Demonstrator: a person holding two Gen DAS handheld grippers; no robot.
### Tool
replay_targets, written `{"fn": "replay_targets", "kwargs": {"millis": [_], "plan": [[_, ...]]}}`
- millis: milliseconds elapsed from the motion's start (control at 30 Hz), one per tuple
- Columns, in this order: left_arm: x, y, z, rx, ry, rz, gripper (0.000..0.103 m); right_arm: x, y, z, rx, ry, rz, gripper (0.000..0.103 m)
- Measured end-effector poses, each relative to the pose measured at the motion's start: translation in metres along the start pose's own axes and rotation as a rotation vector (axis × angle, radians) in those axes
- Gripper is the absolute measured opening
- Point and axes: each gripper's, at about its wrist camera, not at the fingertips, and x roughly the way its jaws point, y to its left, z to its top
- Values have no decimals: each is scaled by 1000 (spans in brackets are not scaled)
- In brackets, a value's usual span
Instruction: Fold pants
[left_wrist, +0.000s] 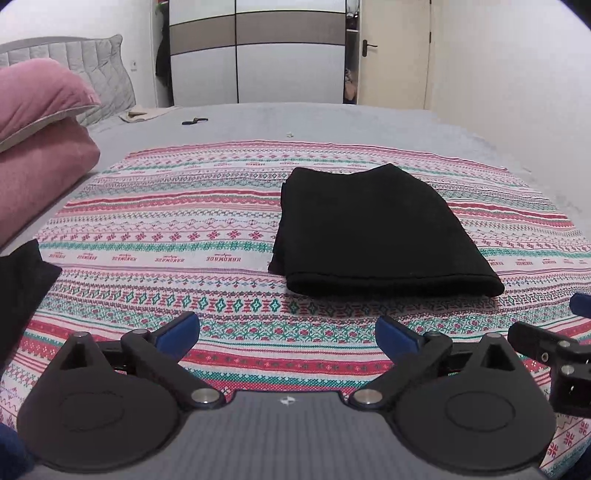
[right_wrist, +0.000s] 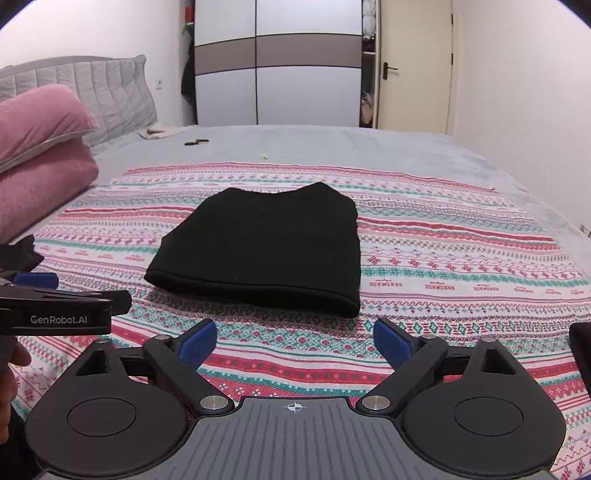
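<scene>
Left tool (left_wrist: 287, 334) open, empty, short of the folded black pants (left_wrist: 376, 232) lying on the patterned cloth (left_wrist: 166, 236); looks like a finished fold, released. Right wrist view: right tool (right_wrist: 294, 338) open, empty too, pants (right_wrist: 266, 243) just ahead, untouched, on the bed (right_wrist: 388, 144).

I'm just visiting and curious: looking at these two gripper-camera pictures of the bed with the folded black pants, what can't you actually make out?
- Folded pants: the layers inside the fold are hidden in both views; only the top shows.
- Black cloth: cut off by the left edge of the left wrist view, so what it is stays unclear.
- Small dark object far up the bed: too small to identify.
- Room behind the door: hidden, door shut.
</scene>
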Motion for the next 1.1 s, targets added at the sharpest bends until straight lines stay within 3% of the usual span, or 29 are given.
{"fn": "replay_targets", "kwargs": {"millis": [1100], "plan": [[2,5,3,-33,22,-1,103,6,6,-3,12,21,14,96]]}}
